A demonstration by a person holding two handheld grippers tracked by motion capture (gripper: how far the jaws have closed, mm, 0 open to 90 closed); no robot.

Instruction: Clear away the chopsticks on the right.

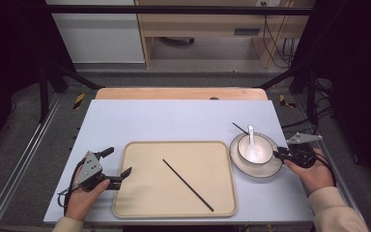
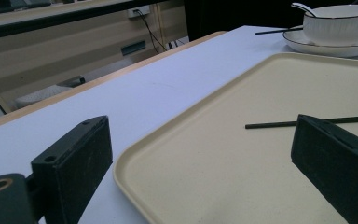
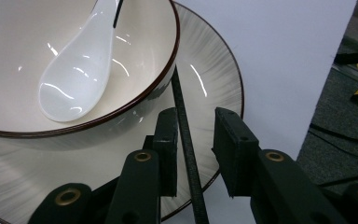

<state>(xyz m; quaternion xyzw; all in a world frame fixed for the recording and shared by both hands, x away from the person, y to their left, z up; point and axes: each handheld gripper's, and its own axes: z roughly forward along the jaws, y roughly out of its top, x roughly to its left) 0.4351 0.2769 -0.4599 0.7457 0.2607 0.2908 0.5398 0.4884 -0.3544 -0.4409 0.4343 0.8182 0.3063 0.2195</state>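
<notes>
A cream tray (image 1: pixel 174 143) lies at the middle of the white table with one black chopstick (image 1: pixel 188 186) lying aslant on it. To its right a white bowl (image 1: pixel 265 151) stands on a plate (image 1: pixel 251 170), with a white spoon (image 1: pixel 250 139) in the bowl. My right gripper (image 1: pixel 278 153) is at the plate's right rim. In the right gripper view a second black chopstick (image 3: pixel 184 126) runs from the bowl's side (image 3: pixel 18 56) across the plate (image 3: pixel 214 70) and between the jaws (image 3: pixel 196 119), with a gap left on one side. My left gripper (image 1: pixel 117 162) stands open astride the tray's left edge (image 2: pixel 135 186).
The second chopstick's far end (image 1: pixel 238 127) pokes out behind the bowl. The table's right edge (image 1: pixel 297 193) is close beside the plate, with the floor and black frame bars beyond it. A wooden strip (image 1: pixel 181 93) runs along the table's far side.
</notes>
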